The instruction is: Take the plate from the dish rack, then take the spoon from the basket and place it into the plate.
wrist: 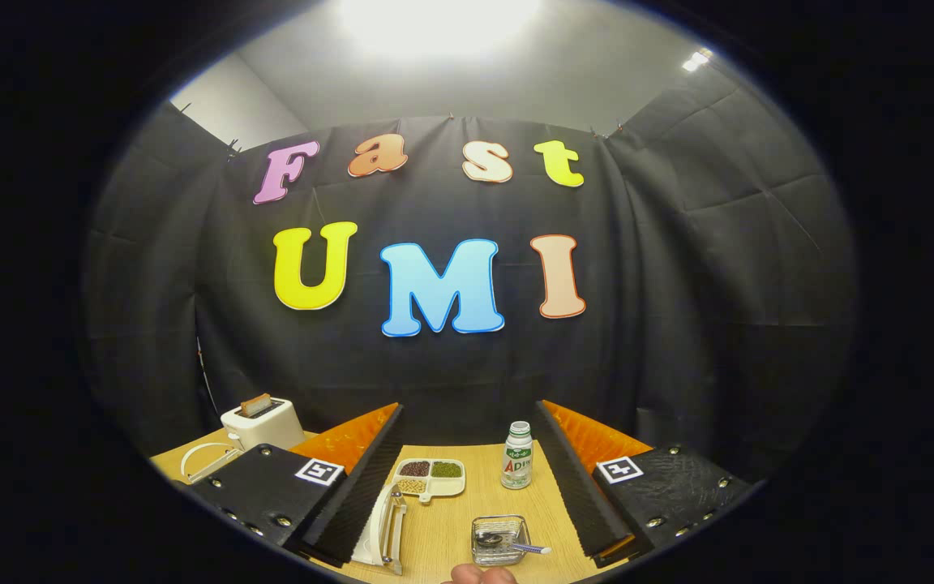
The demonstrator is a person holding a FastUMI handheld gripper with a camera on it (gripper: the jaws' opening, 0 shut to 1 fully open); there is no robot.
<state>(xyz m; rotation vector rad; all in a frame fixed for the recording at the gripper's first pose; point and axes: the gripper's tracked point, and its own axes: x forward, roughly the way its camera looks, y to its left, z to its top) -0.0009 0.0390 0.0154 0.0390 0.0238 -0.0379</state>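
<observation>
Plate [371, 527] is seen upright in the rack [390, 531] by the left finger; the spoon [507, 542] lies in the basket [500, 539] between the fingers (spread wide, nothing held), tray [430, 477] and bottle [517, 456] beyond

A: Surfaces? Tabletop [467, 519] = light wood grain, matt.
B: Basket [500, 541] wire metal, shiny. Bottle [517, 457] glossy plastic. Toaster [263, 423] smooth plastic.
A: Claw [467, 478] fingers, spread wide, w/ ribbed faces.
</observation>
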